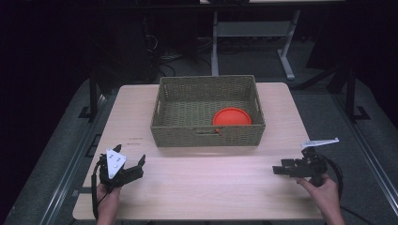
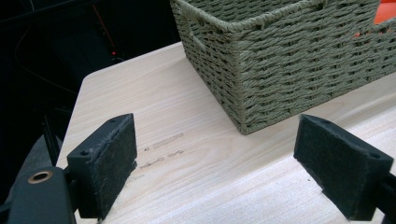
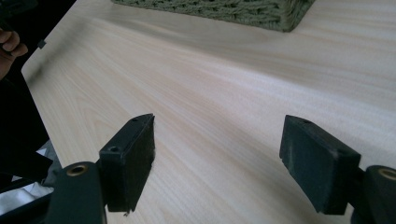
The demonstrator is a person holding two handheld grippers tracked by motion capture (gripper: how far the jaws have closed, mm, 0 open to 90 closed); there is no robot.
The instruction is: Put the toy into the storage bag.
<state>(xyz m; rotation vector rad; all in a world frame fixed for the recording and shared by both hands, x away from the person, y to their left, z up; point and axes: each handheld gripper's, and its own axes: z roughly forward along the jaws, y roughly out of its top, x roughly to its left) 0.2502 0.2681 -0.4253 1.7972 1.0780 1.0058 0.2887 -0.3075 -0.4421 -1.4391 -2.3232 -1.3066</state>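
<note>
A woven olive basket (image 1: 206, 135) stands at the middle of the far half of the light wooden table (image 1: 211, 180). An orange round dish (image 1: 232, 116) lies inside it at the front right. My left gripper (image 1: 130, 154) rests near the table's front left, open, nothing between its jaws. In the left gripper view the left gripper (image 2: 217, 140) faces the basket's near corner (image 2: 261, 79), and a sliver of the orange dish (image 2: 385, 11) shows over the rim. My right gripper (image 1: 278, 169) hovers at the front right, pointing left, open and empty; the right gripper (image 3: 217, 128) looks across bare wood.
A dark floor with metal frames and cables surrounds the table. A person's hand (image 3: 10, 44) shows at the far table edge in the right gripper view. The basket's edge (image 3: 243, 11) lies at that view's top.
</note>
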